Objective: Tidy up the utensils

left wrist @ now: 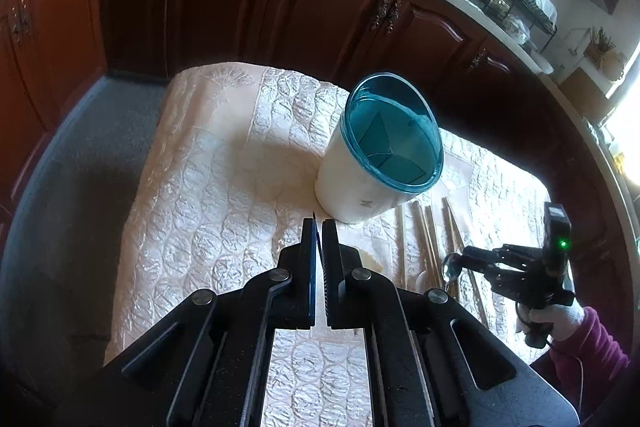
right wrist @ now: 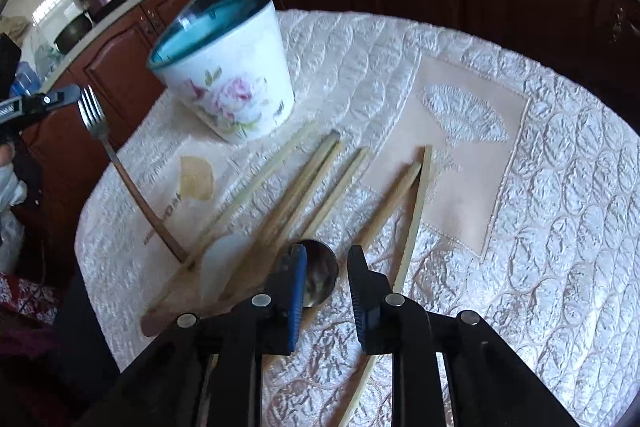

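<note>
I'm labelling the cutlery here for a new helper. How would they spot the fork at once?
On the quilted white cloth, left of the floral utensil holder, the left hand-held gripper pinches the fork near its tines, lifted, handle slanting down towards the cloth. It is the only pronged metal piece; its neighbours are pale chopsticks lying flat and a round metal spoon.

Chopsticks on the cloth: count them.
6 visible: one leftmost, a touching pair, a single, two converging on the right; the right gripper may hide more.
</note>
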A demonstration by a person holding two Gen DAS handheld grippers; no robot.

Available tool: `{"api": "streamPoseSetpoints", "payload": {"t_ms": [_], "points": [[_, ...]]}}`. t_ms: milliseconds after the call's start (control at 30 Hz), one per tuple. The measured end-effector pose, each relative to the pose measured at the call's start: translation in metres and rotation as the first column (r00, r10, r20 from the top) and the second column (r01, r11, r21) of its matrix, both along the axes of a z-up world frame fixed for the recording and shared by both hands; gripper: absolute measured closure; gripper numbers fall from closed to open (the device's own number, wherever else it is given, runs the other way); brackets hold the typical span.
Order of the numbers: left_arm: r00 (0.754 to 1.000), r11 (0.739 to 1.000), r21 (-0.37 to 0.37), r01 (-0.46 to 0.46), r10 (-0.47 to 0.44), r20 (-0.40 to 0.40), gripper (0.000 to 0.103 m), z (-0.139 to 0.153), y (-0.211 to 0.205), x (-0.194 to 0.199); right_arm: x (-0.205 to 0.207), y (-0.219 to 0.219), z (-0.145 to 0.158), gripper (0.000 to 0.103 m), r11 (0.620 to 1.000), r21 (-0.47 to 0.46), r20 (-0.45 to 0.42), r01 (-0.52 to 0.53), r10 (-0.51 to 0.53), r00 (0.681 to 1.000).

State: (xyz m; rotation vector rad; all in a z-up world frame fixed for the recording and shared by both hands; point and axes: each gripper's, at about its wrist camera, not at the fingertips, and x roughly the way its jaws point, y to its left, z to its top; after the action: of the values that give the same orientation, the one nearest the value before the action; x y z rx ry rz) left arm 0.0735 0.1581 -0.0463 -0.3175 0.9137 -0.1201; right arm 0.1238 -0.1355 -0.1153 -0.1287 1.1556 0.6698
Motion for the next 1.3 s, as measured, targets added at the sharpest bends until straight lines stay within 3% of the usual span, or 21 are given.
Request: {"api": "streamPoseSetpoints", "payload": {"t_ms": [67, 100, 133, 367, 600, 767, 800, 867, 933, 1000, 1300], "points": [[1.0, 1.0, -0.005, 0.001, -0.001, 0.0, 0.102, 0.001, 0.0, 0.0, -0.001, 0.0, -0.004, 0.084, 1.0, 0.005, -0.022, -0.007, 0.007, 1.0], [1.0, 1.0, -0.007, 0.005, -0.005, 0.0, 0.102, 0.001, 0.0, 0.0, -0.003, 0.001, -0.006, 0.087, 1.0, 0.01, -0.033, -0.007, 0.007, 0.999], [1.0, 1.0, -0.004, 0.006, -0.006, 0.002, 0.102, 0.001, -0.001, 0.001, -0.005, 0.0, -0.006, 0.097, 1.0, 0.019, -0.037, -0.002, 0.003, 0.999], [0.998, 0.999, 0.003, -0.051, 0.051, -0.043, 0.101, -0.03, 0.012, 0.009, -0.023, -0.004, 0.006, 0.099, 0.998, 0.064, -0.03, 0.006, -0.004, 1.0], [0.973, 0.984, -0.086, -0.156, 0.139, -0.182, 0.099, -0.1, 0.049, 0.014, -0.035, -0.018, 0.019, 0.1, 0.992, 0.112, -0.045, 0.053, -0.048, 0.998], [0.962, 0.967, -0.152, -0.206, 0.171, -0.213, 0.099, -0.114, 0.06, 0.006, -0.039, -0.023, 0.016, 0.1, 0.991, 0.114, -0.068, 0.076, -0.069, 0.995], [0.962, 0.96, -0.184, -0.212, 0.171, -0.214, 0.097, -0.114, 0.062, 0.003, -0.038, -0.024, 0.016, 0.1, 0.99, 0.116, -0.072, 0.084, -0.076, 0.995], [0.96, 0.942, -0.239, -0.234, 0.185, -0.209, 0.074, -0.113, 0.065, -0.006, -0.036, -0.027, 0.016, 0.1, 0.987, 0.129, -0.077, 0.096, -0.086, 0.993], [0.955, 0.923, -0.278, -0.265, 0.213, -0.206, 0.063, -0.112, 0.067, -0.016, -0.035, -0.029, 0.019, 0.1, 0.983, 0.15, -0.082, 0.107, -0.095, 0.992], [0.95, 0.911, -0.301, -0.281, 0.219, -0.223, 0.063, -0.115, 0.062, -0.021, -0.036, -0.031, 0.021, 0.1, 0.982, 0.152, -0.073, 0.11, -0.1, 0.992], [0.941, 0.914, -0.281, -0.292, 0.222, -0.257, 0.063, -0.131, 0.02, -0.004, -0.036, -0.048, 0.022, 0.1, 0.976, 0.155, -0.069, 0.151, -0.142, 0.988]]}}
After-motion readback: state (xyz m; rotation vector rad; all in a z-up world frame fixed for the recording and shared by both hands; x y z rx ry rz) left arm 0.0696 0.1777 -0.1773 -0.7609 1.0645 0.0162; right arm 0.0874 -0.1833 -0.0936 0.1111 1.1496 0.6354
